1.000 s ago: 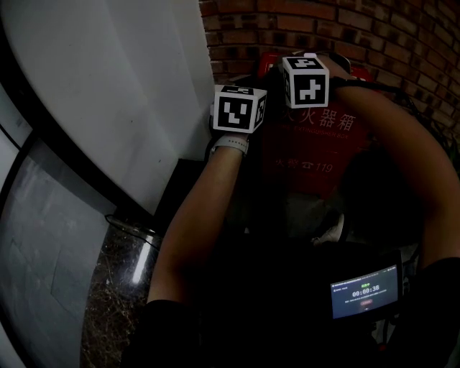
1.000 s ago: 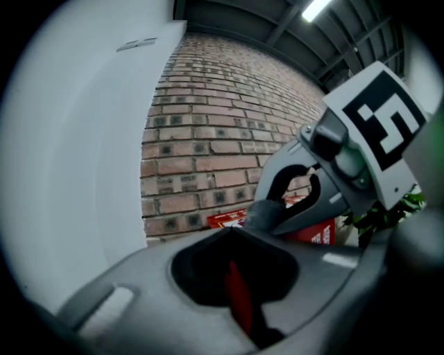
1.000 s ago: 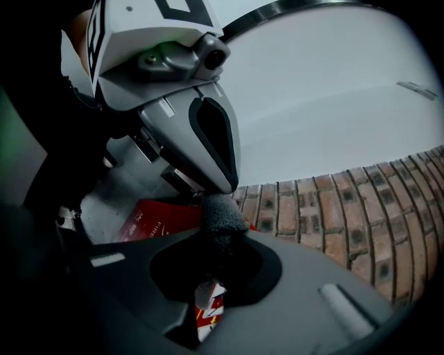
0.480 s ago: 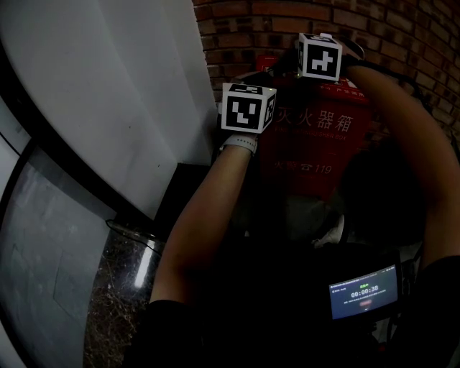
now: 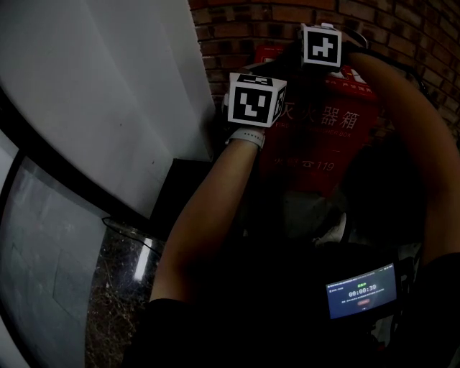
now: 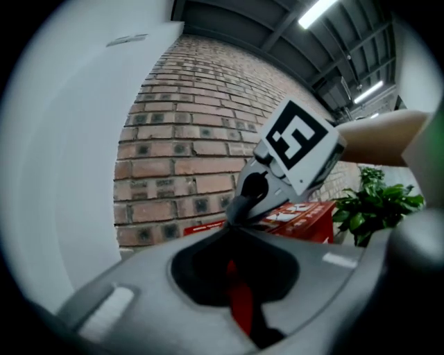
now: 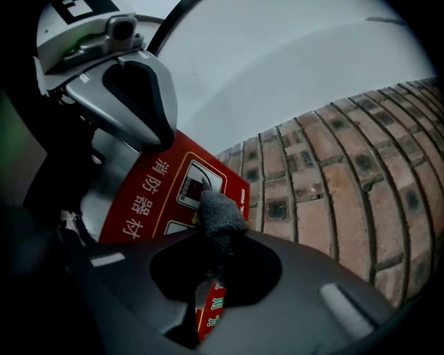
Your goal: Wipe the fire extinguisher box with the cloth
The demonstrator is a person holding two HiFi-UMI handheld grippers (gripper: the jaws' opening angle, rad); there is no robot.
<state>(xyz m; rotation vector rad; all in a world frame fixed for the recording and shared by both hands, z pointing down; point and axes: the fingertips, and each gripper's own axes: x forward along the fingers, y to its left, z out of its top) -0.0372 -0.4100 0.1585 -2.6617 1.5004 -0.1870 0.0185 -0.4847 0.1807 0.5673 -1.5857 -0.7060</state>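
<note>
Fire extinguisher box (image 5: pixel 316 144) stands against the brick wall (image 5: pixel 237 14).

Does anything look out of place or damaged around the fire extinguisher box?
Nothing stands out. The red fire extinguisher box stands square against the brick wall with no visible dents or spills, and the right gripper holds the grey cloth over its top. Dim head view could hide fine marks.

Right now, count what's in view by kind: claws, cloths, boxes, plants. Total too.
Claws: 2, left claw and right claw
Cloths: 1, grey cloth pinched in the right claw
Boxes: 1, red fire extinguisher box
Plants: 1, green plant
Total: 5
</note>
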